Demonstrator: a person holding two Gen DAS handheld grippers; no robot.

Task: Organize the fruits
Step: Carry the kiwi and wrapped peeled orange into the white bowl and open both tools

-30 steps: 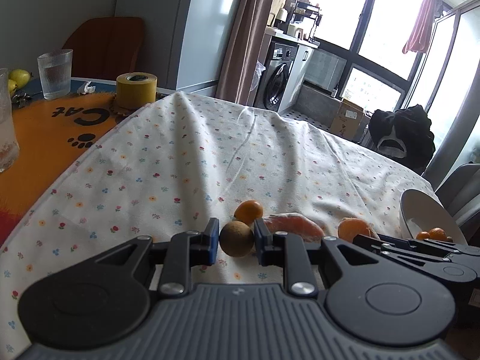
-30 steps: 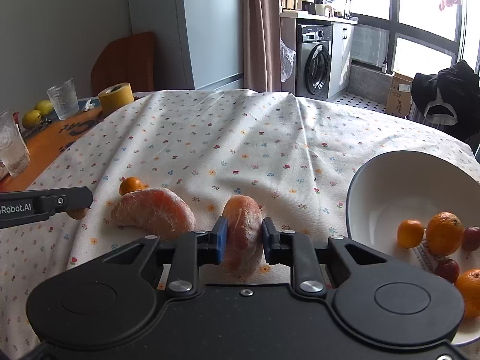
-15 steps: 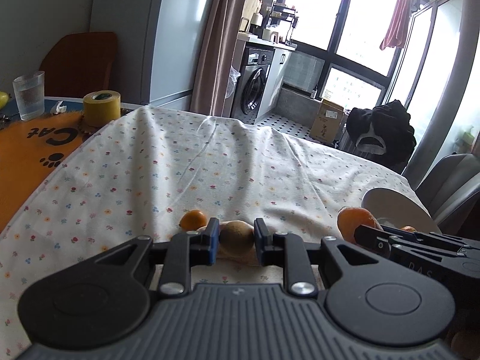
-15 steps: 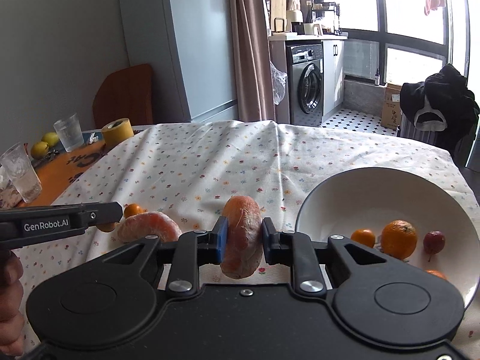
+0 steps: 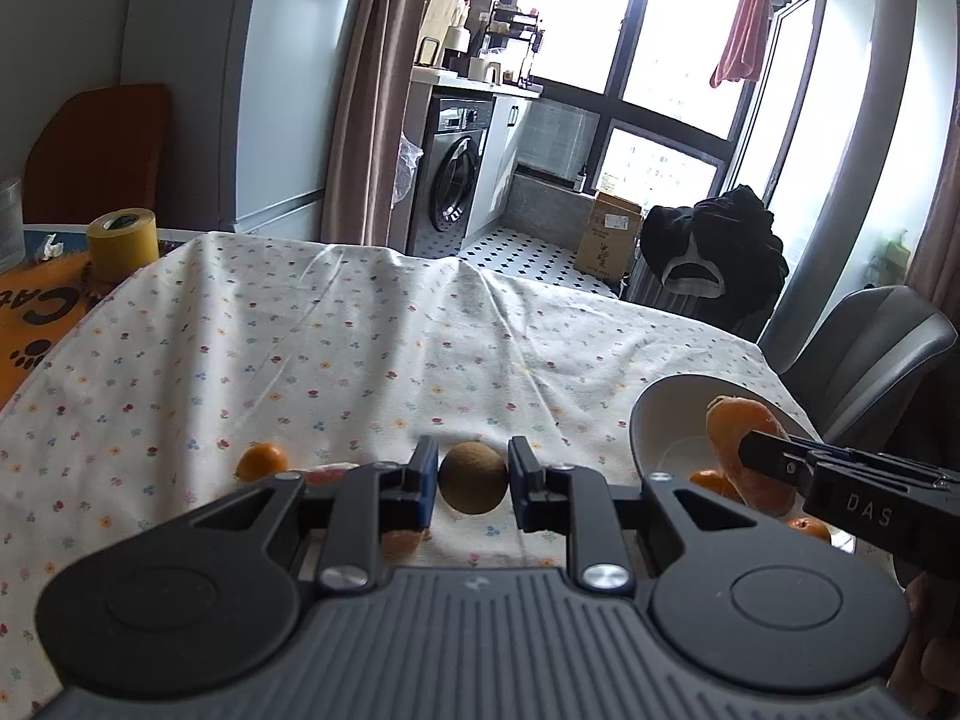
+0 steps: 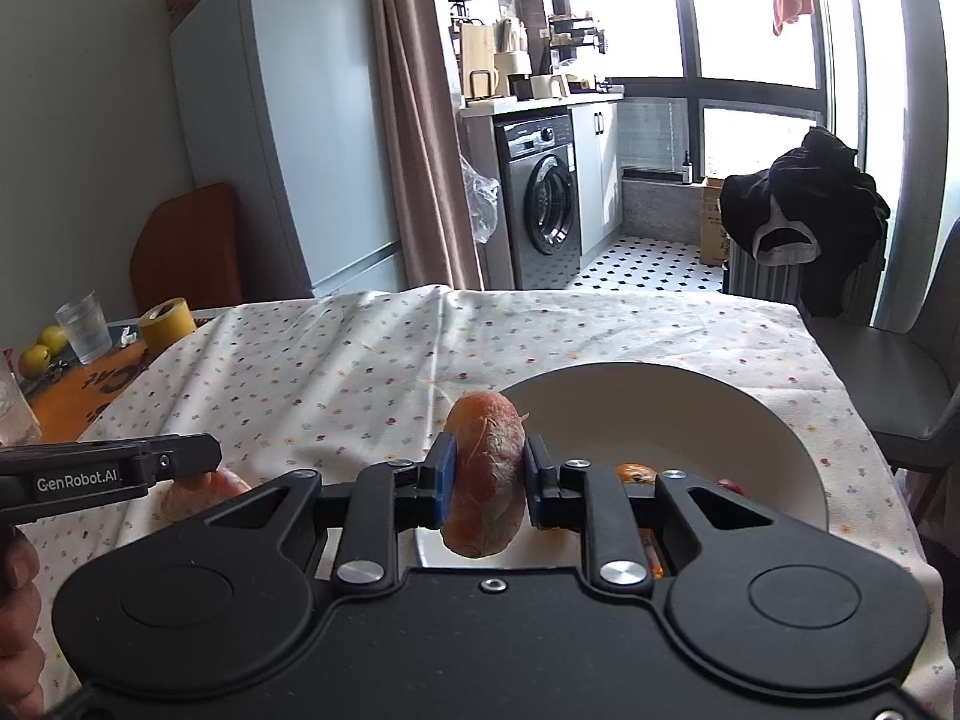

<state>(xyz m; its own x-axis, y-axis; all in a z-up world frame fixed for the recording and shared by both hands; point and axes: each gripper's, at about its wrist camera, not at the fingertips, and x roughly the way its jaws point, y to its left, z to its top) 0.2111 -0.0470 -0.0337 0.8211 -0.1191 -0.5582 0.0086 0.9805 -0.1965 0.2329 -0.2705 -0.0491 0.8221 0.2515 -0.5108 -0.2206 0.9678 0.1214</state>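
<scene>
My left gripper (image 5: pixel 471 480) is shut on a round brown kiwi (image 5: pixel 472 477), held above the flowered cloth. My right gripper (image 6: pixel 485 483) is shut on a peeled orange segment (image 6: pixel 483 474) and hangs at the near rim of the white bowl (image 6: pixel 762 420). From the left wrist view that same segment (image 5: pixel 729 450) shows over the bowl (image 5: pixel 651 426). Small oranges (image 6: pixel 636 473) lie inside the bowl, mostly hidden. A small orange (image 5: pixel 261 461) and another peeled segment (image 6: pixel 210 489) rest on the cloth to the left.
A yellow tape roll (image 5: pixel 123 243), a glass (image 6: pixel 84 327) and lemons (image 6: pixel 45 345) stand on the orange mat at far left. A grey chair (image 6: pixel 900 384) stands at the table's right side. A hand (image 6: pixel 18 612) holds the left gripper.
Both grippers rose off the cloth with their fruit and swung right. The right one carried the segment from beside the bowl to its near rim.
</scene>
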